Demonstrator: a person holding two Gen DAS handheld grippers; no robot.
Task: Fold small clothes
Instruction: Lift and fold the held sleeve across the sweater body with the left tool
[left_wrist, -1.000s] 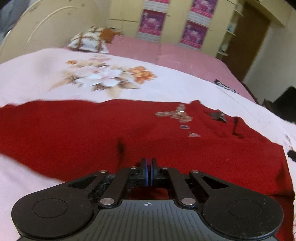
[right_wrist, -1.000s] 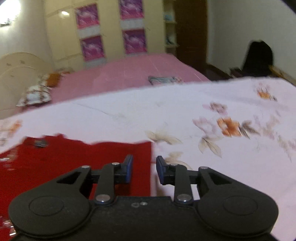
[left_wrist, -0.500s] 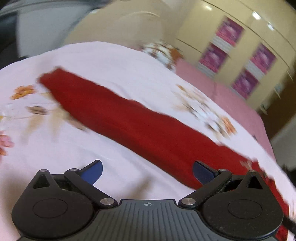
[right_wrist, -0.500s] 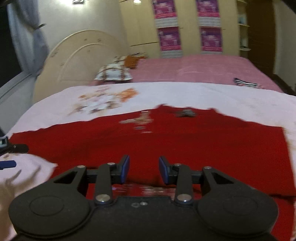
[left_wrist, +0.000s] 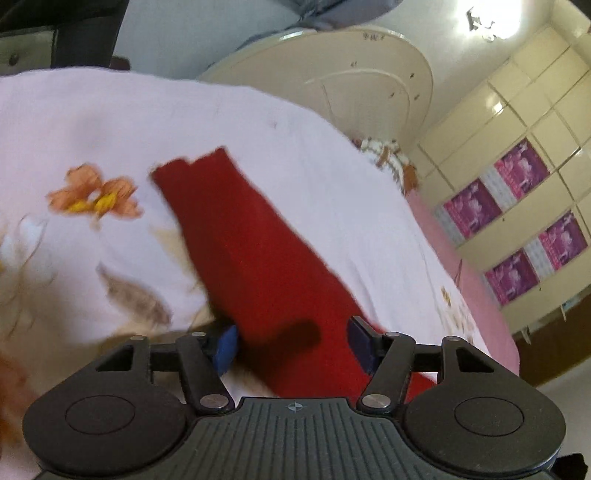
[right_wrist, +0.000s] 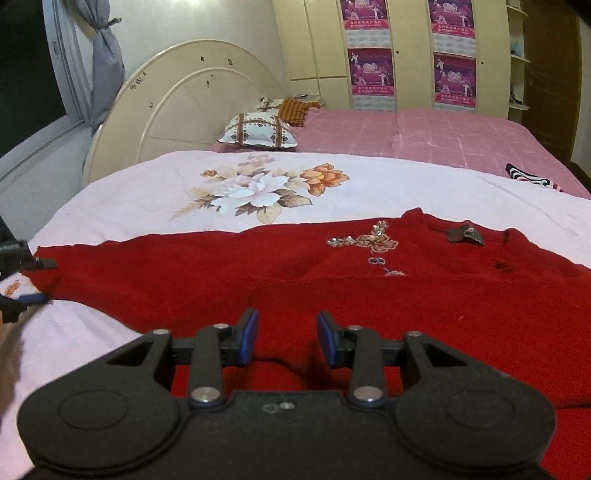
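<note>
Both wrist views look low over one red garment (right_wrist: 332, 288).

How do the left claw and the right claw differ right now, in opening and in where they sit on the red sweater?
The left claw is spread wider than the right claw. The left claw straddles a sleeve of the red sweater, with floral sheet on both sides; the right claw sits over the sweater's broad body, near its lower edge. The left view is tilted and blurred; the right is level and sharp. Both are open, gripping nothing.
</note>
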